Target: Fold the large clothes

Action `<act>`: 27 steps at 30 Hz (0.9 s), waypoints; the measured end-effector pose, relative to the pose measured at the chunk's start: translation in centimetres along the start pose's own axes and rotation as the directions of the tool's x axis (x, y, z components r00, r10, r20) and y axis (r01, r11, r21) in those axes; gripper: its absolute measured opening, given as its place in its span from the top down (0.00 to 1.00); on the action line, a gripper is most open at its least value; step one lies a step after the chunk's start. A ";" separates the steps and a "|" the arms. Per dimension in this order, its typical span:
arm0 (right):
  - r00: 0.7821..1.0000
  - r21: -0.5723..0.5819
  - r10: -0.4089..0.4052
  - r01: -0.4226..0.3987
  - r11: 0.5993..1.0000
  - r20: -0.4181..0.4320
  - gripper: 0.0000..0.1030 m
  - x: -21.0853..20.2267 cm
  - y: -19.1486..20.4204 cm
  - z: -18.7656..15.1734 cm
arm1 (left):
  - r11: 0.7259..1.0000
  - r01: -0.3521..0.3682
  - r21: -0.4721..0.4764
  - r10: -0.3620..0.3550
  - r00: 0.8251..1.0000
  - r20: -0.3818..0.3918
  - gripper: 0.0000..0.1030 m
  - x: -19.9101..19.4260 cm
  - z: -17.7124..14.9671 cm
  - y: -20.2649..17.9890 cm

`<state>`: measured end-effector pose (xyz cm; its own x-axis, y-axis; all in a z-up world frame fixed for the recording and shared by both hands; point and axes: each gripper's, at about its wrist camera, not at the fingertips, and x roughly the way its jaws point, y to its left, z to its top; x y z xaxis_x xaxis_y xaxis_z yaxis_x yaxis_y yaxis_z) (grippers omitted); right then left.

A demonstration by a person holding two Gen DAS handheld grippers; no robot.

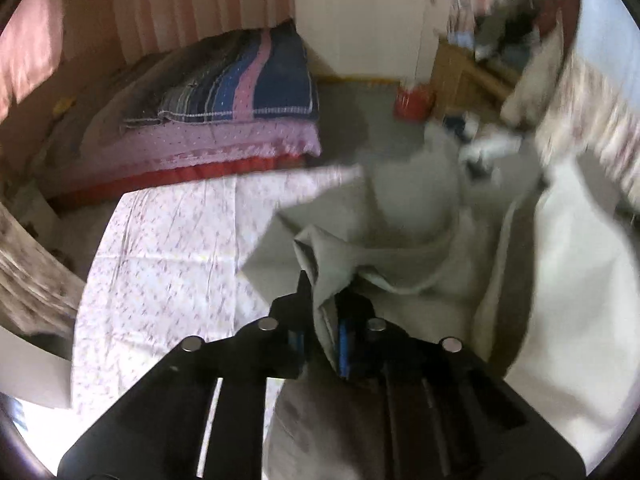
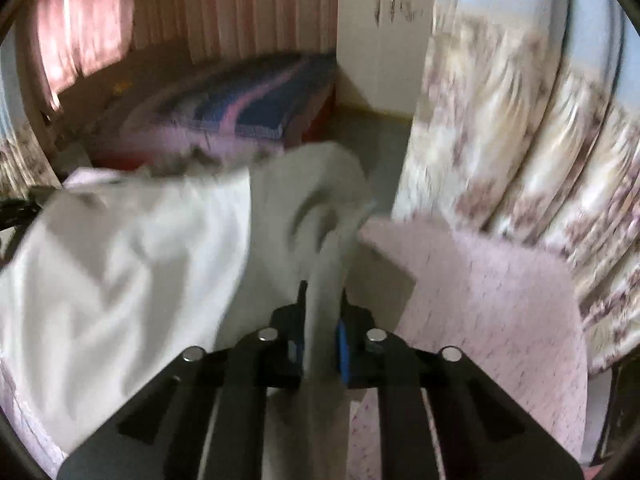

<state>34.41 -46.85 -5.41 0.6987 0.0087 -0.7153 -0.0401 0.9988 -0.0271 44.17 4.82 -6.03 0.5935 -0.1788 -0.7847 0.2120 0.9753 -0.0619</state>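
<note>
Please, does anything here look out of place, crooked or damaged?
Nothing looks damaged or spilled. The grey garment lies bunched and creased on the floral sheet, not yet flat. The left gripper and right gripper each pinch a fold of it. Blur hides finer details.

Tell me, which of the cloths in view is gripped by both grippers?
The grey garment. Folds of it sit pinched in the left gripper and the right gripper. The pink sheet lies flat beneath, and the striped blanket rests untouched behind.

Dim, motion-blurred fisheye views, glare bottom left, dark curved corners.
</note>
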 end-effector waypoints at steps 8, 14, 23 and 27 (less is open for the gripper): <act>0.998 0.175 -0.056 0.059 0.983 -0.018 0.85 1.5 -2.6 1.5 | 0.952 0.008 -0.306 -0.013 1.000 -0.013 0.37 1.5 1.9 6.4; 0.996 0.136 -0.068 0.076 0.988 -0.060 0.44 1.7 -2.9 -0.5 | 0.970 0.003 -0.245 -0.005 1.000 -0.008 0.04 -1.1 0.1 6.7; 0.996 0.148 -0.041 0.052 0.988 -0.079 0.29 0.5 -3.5 -1.5 | 0.985 0.076 -0.153 -0.081 0.996 -0.028 0.03 -2.8 -4.2 4.7; 0.994 0.140 -0.002 0.018 0.990 -0.109 0.30 2.2 -2.4 -1.2 | 0.994 0.073 -0.083 -0.082 0.990 -0.111 0.38 0.2 -4.1 2.6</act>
<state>35.22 -49.34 -7.78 0.6166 0.0012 -0.7872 0.0724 0.9957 0.0582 41.61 7.85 -8.87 0.4840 -0.2423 -0.8409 0.1897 0.9671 -0.1694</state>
